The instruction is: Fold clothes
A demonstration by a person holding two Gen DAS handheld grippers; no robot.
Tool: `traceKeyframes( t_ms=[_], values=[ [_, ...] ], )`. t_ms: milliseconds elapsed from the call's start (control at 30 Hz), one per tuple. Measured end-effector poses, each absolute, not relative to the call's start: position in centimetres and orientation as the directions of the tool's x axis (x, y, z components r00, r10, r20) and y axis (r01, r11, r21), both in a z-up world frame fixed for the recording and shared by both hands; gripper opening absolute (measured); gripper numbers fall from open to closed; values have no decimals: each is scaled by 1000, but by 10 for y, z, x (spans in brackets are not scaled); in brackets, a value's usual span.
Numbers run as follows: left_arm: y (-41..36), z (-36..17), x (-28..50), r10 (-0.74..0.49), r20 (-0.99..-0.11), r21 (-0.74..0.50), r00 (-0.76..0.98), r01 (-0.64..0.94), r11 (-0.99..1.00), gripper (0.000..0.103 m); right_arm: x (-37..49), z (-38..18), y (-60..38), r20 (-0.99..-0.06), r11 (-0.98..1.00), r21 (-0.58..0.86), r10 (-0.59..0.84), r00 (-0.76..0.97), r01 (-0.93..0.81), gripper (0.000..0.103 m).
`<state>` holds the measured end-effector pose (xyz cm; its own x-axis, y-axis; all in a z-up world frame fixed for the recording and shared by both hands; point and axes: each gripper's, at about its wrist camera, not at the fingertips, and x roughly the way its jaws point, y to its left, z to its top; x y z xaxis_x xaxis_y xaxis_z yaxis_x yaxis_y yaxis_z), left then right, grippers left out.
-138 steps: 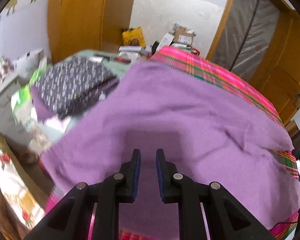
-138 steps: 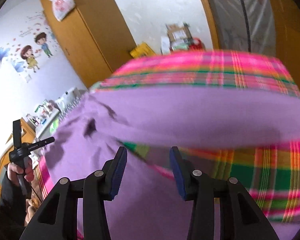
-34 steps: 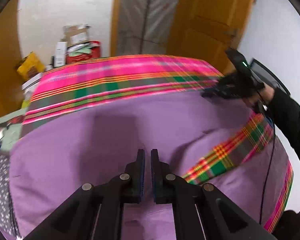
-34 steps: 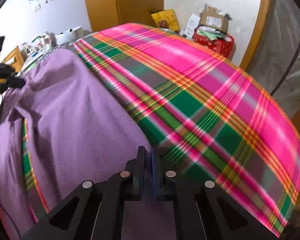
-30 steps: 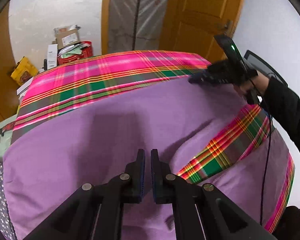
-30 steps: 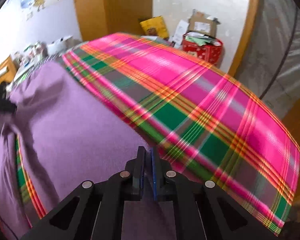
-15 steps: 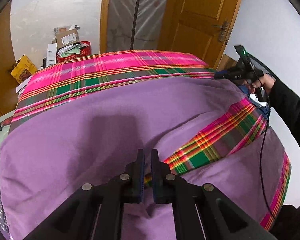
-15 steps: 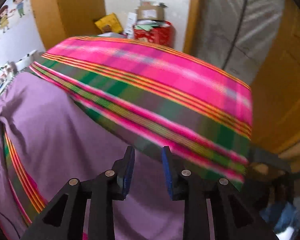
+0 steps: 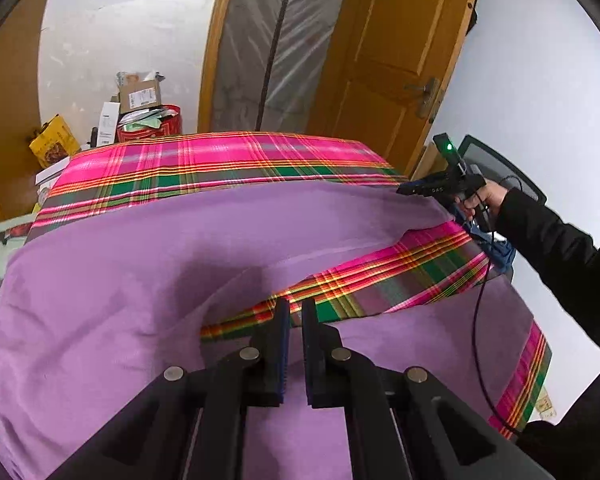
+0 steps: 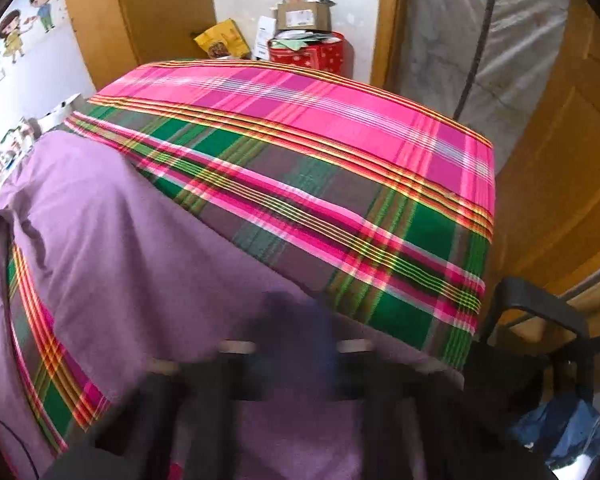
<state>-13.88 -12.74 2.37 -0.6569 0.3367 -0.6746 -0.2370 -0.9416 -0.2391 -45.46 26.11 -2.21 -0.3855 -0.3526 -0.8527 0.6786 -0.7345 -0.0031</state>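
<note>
Garment (image 9: pixel 148 280), purple, is being spread over plaid cover (image 9: pixel 220 160), one strip folded back toward 4 o'clock. Left gripper (image 9: pixel 294 308) is being held nearly clenched, nothing visibly pinched. Right gripper (image 10: pixel 296 344) is blurred; state cannot be told. Edges are best being kept aligned and taut while creasing. No legible writing is being shown.

Purple garment (image 9: pixel 148 264), pink-green plaid bedcover (image 9: pixel 220 164)

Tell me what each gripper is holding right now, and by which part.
The left gripper has its fingers nearly closed over the purple cloth, but no pinched fabric is visible. The right gripper is motion-blurred, so its hold cannot be told.
</note>
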Motion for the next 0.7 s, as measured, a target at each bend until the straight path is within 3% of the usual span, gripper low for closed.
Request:
traceKeyframes(
  t_ms=[167,267,400,467,533,700],
  values=[
    [-128,26,-130,331,-666,-269,-668,-199,-942,5,-458,-15,267,-811,-783,-89,-301,-501,616,2],
    [-129,27,-130,329,-663,-285,-672,-180,-942,5,-470,-5,287,-775,-850,-24,-317,-547,527,6],
    [-130,27,-126,327,-659,-294,-678,-168,-941,5,-471,-5,324,-780,-882,52,-328,-532,468,33],
    [-128,26,-127,326,-663,-297,-673,-163,-941,5,-472,-10,348,-786,-904,110,-334,-520,414,35],
    [-127,24,-127,326,-670,-300,-667,-159,-941,5,-471,-20,368,-793,-918,168,-342,-504,359,45],
    [-122,20,-130,328,-678,-307,-658,-152,-939,5,-467,-39,389,-789,-899,309,-424,-444,310,44]
  ],
)
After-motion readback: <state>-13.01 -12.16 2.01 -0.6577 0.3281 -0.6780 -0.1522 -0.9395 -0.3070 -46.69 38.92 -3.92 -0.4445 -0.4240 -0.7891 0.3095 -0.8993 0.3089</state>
